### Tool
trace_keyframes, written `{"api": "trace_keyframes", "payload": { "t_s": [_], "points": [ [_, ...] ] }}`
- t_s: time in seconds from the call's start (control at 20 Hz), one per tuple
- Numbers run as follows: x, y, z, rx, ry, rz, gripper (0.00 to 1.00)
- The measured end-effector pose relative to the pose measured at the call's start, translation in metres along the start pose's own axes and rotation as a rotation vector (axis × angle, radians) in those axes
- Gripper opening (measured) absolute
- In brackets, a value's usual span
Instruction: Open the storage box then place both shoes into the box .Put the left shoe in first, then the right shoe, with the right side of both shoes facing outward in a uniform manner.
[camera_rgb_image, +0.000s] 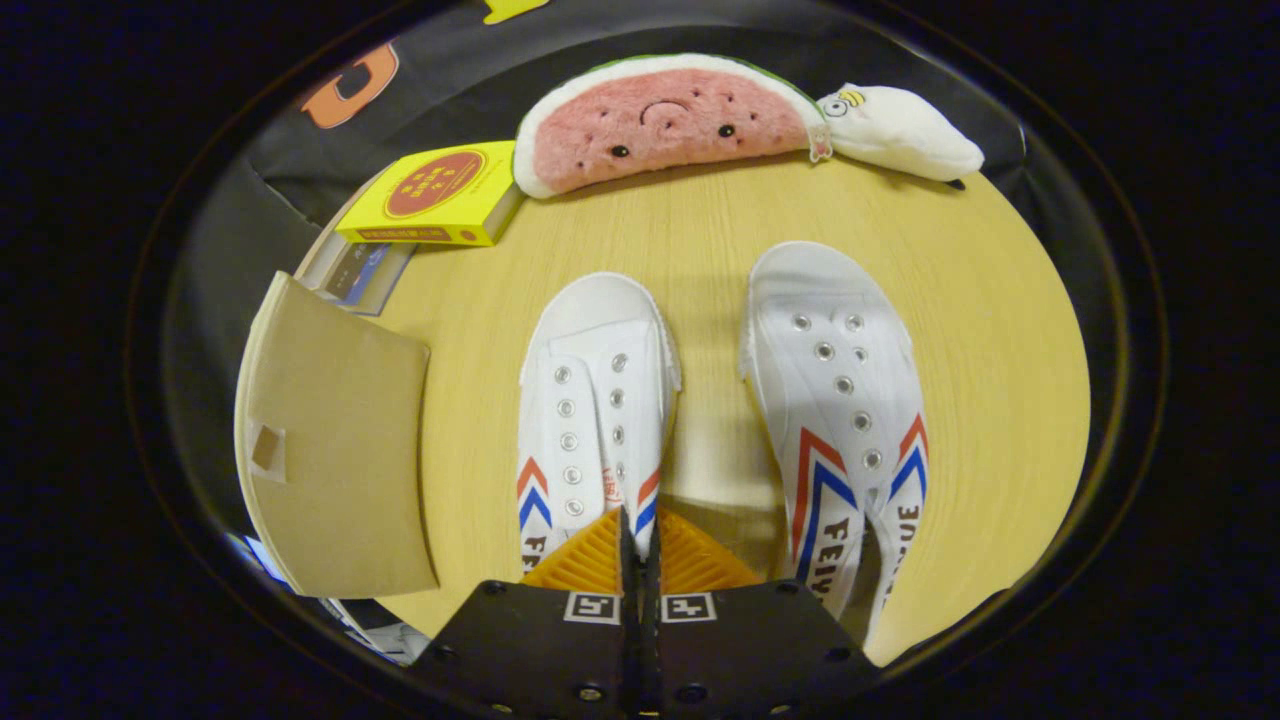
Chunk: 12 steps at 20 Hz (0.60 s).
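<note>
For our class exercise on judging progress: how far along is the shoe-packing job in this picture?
Done: possibly the opening, since a brown flap stands beside the shoes, but whether the box is open cannot be told. In hand: the tongs are closed at the left shoe, seemingly pinching its edge. Left: both this and the right shoe lie on the table, neither boxed.

The gripper covers the left shoe's heel, and whether its close-set fingers pinch the shoe can't be told. The right shoe's heel runs out of sight. The box hides part of a book beneath the yellow one.
</note>
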<state>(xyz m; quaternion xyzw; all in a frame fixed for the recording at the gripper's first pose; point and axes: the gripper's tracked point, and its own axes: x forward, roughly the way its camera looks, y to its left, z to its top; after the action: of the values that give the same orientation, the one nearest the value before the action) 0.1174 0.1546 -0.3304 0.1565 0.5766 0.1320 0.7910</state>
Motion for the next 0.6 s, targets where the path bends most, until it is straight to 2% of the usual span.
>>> {"api": "trace_keyframes", "payload": {
  "t_s": [0.1,0.3,0.6],
  "points": [
    [-0.007,0.006,-0.001,0.036,-0.011,0.032,0.0],
    [-0.02,0.011,-0.001,0.029,-0.05,0.061,0.0],
    [-0.063,0.035,-0.002,-0.007,-0.105,0.12,0.0]
  ]
}}
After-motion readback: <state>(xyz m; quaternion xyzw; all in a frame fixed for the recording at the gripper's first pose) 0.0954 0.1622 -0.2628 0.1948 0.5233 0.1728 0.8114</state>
